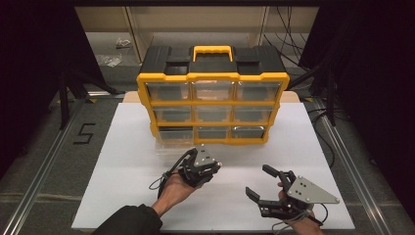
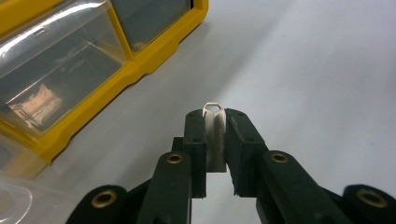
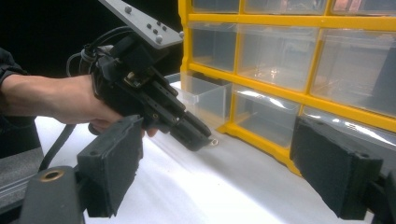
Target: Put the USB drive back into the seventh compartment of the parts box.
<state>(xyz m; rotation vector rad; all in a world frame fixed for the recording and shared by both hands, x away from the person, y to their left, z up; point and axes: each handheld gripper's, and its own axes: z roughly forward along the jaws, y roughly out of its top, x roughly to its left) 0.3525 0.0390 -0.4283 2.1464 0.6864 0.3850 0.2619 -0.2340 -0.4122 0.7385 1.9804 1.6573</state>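
Observation:
A yellow and black organizer (image 1: 213, 77) with clear drawers stands at the middle of the white table. My left gripper (image 1: 200, 171) hovers just in front of its bottom row, shut on a small silver metal clip (image 2: 215, 125) whose wire loop pokes out past the fingertips. The right gripper view has that left gripper (image 3: 198, 135) low over the table with the clip (image 3: 214, 141) at its tip. My right gripper (image 1: 259, 182) rests near the table's front right, open, its pads (image 3: 112, 163) wide apart with nothing between them.
The bottom-left clear drawer (image 1: 171, 141) is pulled out onto the white tabletop (image 1: 122, 161), close to the left gripper. Another view of that drawer (image 3: 205, 95) has it just behind the left gripper. Dark floor and metal rails (image 1: 44, 166) flank the table.

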